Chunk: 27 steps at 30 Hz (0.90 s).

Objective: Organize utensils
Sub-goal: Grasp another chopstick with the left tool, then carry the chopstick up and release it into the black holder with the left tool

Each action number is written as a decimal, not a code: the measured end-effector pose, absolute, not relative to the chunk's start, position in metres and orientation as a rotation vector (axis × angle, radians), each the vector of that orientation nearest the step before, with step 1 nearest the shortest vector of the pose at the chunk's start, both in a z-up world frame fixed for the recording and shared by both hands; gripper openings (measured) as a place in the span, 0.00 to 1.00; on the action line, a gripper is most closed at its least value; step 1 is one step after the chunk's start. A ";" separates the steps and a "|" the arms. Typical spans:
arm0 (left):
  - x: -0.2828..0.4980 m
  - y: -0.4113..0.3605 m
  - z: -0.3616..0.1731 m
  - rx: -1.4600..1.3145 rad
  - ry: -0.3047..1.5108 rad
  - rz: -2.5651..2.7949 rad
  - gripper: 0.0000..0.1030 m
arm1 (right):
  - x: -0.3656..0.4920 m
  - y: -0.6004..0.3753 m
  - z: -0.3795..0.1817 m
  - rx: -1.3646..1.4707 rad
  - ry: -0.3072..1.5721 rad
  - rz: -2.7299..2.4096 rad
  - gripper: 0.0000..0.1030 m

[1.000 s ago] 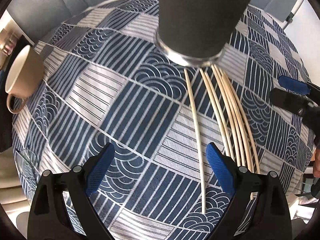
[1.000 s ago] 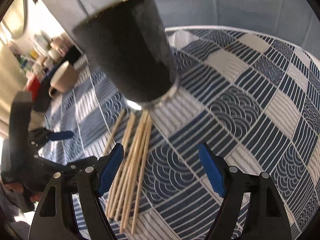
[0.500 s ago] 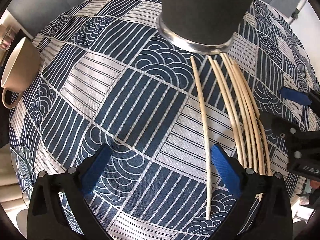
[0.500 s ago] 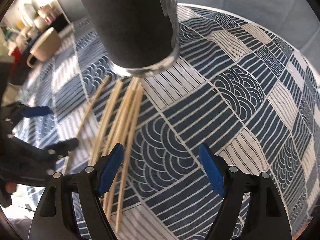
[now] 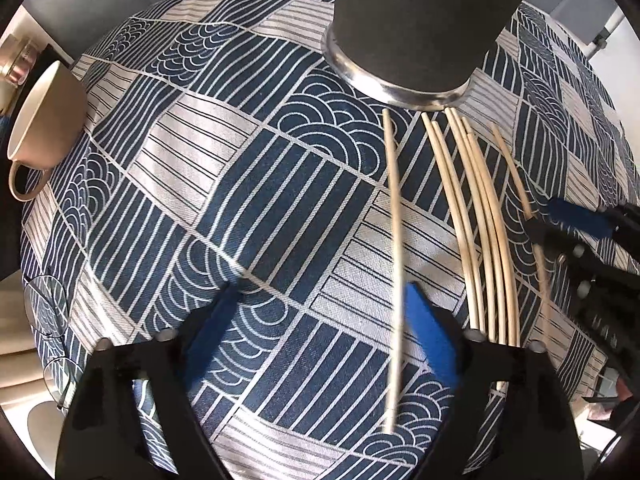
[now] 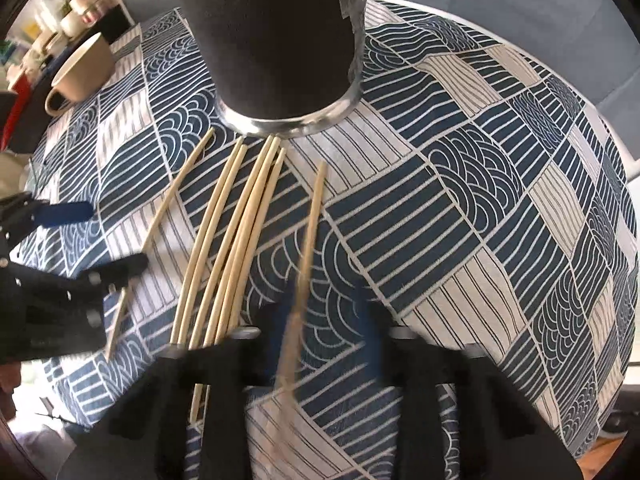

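Observation:
A dark tumbler (image 5: 420,20) with a metal base rim stands upright at the far side of the patterned cloth; the right wrist view also has this tumbler (image 6: 272,40). Several pale chopsticks (image 5: 480,208) lie bundled in front of it. One loose chopstick (image 5: 394,220) runs between the jaws of my left gripper (image 5: 322,334), close to its right pad; the jaws are closing and blurred. My right gripper (image 6: 324,332) is closing around another chopstick (image 6: 316,200) that lies apart from the bundle (image 6: 236,232), near its left pad, with a gap to the right pad.
A beige mug (image 5: 44,120) lies tipped at the table's left edge, and is in the right wrist view too as the mug (image 6: 80,72). A pair of glasses (image 5: 46,312) sits at the near-left edge. Blue-and-white cloth (image 5: 240,200) covers the round table.
Both grippers' jaws have narrowed from wide open. The outermost chopstick has slid sideways out of the bundle between the right gripper's jaws. The right gripper has come lower over the sticks.

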State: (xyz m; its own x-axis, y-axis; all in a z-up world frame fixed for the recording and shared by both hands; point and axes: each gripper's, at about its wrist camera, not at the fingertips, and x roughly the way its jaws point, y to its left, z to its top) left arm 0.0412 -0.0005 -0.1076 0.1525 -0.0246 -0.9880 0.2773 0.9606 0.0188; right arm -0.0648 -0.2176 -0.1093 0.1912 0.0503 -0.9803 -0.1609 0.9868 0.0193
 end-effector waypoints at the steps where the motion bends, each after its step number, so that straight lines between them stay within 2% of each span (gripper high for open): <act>1: 0.040 0.001 -0.106 0.214 1.403 -0.222 0.63 | -0.066 -0.219 -0.109 -0.100 1.372 0.146 0.08; 2: 0.039 0.005 -0.105 0.215 1.402 -0.224 0.52 | -0.067 -0.220 -0.109 -0.106 1.371 0.143 0.04; 3: 0.037 0.007 -0.103 0.216 1.400 -0.227 0.46 | -0.068 -0.223 -0.109 -0.105 1.372 0.140 0.04; 5: 0.037 0.015 -0.101 0.206 1.404 -0.226 0.21 | -0.069 -0.229 -0.109 -0.087 1.383 0.134 0.04; 7: 0.038 0.025 -0.102 0.170 1.421 -0.224 0.07 | -0.068 -0.235 -0.108 -0.060 1.392 0.138 0.04; 10: 0.040 0.036 -0.103 0.116 1.454 -0.219 0.04 | -0.067 -0.245 -0.109 0.003 1.412 0.154 0.04; 16: 0.033 0.054 -0.098 0.080 1.462 -0.207 0.04 | -0.069 -0.267 -0.096 0.094 1.381 0.157 0.04; 27: 0.035 0.071 -0.051 -0.004 1.365 -0.194 0.05 | -0.043 -0.272 -0.030 0.133 1.163 0.207 0.04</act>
State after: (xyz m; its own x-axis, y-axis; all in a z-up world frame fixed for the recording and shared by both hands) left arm 0.0355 0.0707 -0.0515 0.1905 -0.1405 -0.9716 0.1358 0.9840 -0.1157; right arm -0.0430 -0.2724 -0.0299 0.3807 0.2304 -0.8955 -0.0932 0.9731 0.2108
